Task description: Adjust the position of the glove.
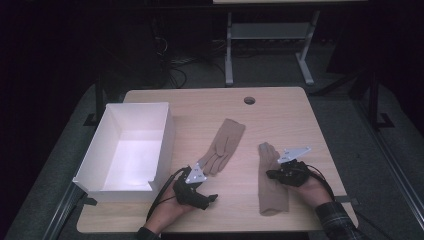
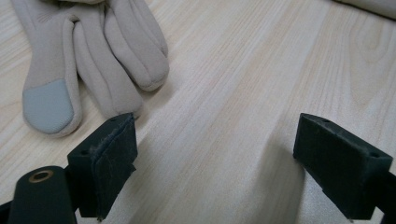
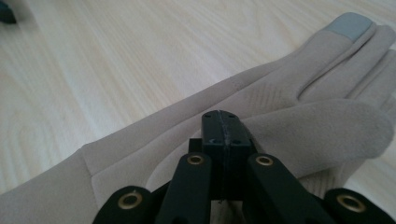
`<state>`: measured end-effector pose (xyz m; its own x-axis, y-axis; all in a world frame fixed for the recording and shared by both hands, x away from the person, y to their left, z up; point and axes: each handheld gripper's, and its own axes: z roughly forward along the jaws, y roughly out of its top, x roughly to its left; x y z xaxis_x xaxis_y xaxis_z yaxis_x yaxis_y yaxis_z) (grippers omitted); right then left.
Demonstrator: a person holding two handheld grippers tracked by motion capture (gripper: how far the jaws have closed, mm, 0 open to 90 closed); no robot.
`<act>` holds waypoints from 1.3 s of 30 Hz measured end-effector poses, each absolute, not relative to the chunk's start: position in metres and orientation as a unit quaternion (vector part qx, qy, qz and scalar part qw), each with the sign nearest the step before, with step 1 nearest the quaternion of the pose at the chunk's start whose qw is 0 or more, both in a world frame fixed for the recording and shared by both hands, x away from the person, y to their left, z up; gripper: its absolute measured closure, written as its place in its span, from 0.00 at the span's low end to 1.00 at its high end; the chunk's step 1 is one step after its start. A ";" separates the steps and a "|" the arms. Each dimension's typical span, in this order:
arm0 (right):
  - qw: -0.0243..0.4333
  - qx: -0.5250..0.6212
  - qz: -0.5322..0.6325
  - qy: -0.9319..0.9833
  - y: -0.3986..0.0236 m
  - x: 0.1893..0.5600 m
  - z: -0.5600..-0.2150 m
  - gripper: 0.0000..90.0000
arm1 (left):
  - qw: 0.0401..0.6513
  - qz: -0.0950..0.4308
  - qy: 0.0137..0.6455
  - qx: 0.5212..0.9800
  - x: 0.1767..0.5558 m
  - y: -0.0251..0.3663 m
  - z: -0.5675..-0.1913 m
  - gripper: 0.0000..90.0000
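Observation:
Two tan gloves lie flat on the wooden table [image 1: 300, 115]. One glove [image 1: 223, 145] [image 2: 93, 56] lies mid-table with its fingers toward me, one fingertip grey. My left gripper [image 1: 206, 187] [image 2: 215, 154] stands open just short of those fingertips, with bare table between its jaws. The other glove [image 1: 271, 192] [image 3: 289, 93] lies to the right, fingers pointing away from me. My right gripper [image 1: 270, 175] [image 3: 222, 123] reaches over its palm from the right, jaws shut together. I see no fabric between the pads.
An open white box [image 1: 165, 135] stands on the table's left side, close to my left hand. A round hole [image 1: 249, 100] sits near the far edge. Beyond the table are a metal table frame [image 1: 229, 55] and floor cables [image 1: 172, 65].

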<state>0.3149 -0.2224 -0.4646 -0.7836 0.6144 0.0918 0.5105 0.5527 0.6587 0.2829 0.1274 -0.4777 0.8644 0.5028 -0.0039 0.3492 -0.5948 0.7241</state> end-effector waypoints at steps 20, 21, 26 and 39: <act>0.125 0.369 0.382 0.838 -0.274 0.291 -0.453 0.50 | 0.381 0.100 0.241 0.887 0.283 0.127 -0.478 0.14; 0.132 0.385 0.381 0.830 -0.283 0.289 -0.454 0.45 | 0.382 0.099 0.242 0.886 0.283 0.127 -0.478 0.14; 0.147 0.420 0.363 0.819 -0.304 0.287 -0.463 0.32 | 0.383 0.099 0.244 0.885 0.282 0.127 -0.478 0.14; 0.174 0.448 0.348 0.805 -0.318 0.288 -0.480 0.20 | 0.382 0.099 0.242 0.886 0.283 0.127 -0.478 0.14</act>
